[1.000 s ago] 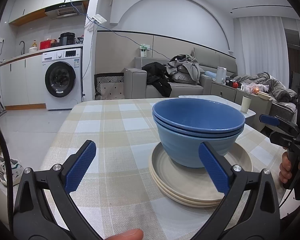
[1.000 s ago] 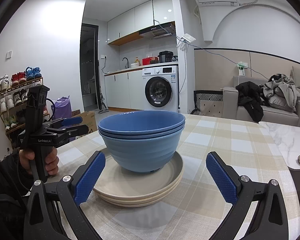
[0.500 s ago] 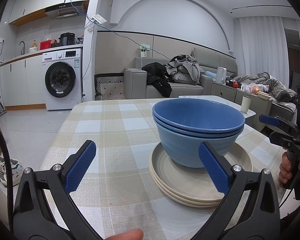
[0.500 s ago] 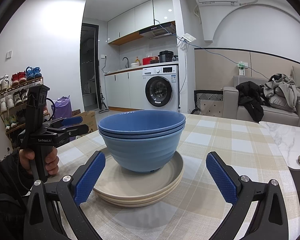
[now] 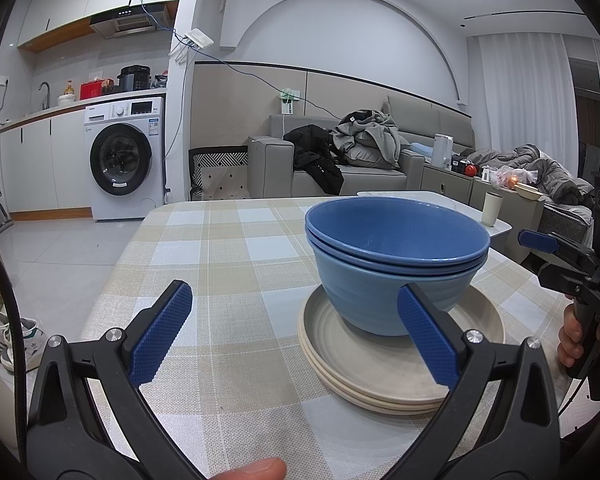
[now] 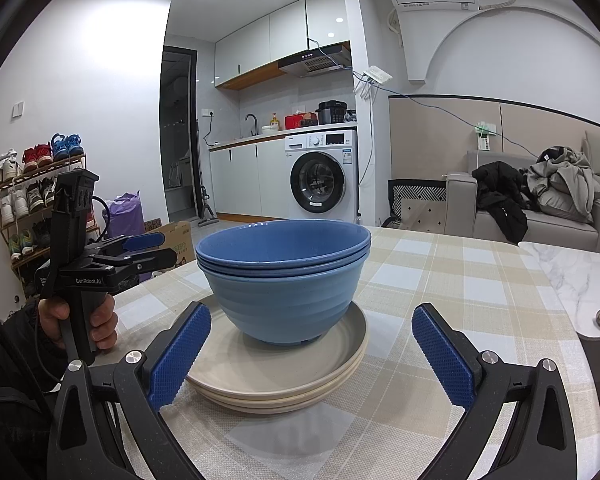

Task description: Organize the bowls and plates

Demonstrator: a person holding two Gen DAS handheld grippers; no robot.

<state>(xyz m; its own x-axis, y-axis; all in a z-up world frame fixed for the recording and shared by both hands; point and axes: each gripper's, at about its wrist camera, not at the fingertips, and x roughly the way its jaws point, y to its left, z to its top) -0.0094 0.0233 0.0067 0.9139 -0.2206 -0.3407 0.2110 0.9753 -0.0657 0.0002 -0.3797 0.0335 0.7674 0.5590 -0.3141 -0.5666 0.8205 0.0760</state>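
Observation:
A nested stack of blue bowls (image 5: 396, 256) stands on a stack of cream plates (image 5: 380, 368) on the checked tablecloth; both also show in the right wrist view, bowls (image 6: 284, 276) on plates (image 6: 284, 376). My left gripper (image 5: 294, 332) is open and empty, just in front of the plates, its right finger over the plates' near rim. My right gripper (image 6: 310, 354) is open and empty, its fingers on either side of the plate stack's near edge. Each gripper shows in the other's view, the right one (image 5: 540, 242) and the left one (image 6: 144, 248).
The checked table (image 5: 220, 264) ends at a left edge over the tiled floor. A white marble side table (image 6: 572, 276) adjoins it, with a cup (image 5: 492, 209) on it. A washing machine (image 5: 120, 160), sofa (image 5: 340, 168) and shoe rack (image 6: 28, 200) stand farther off.

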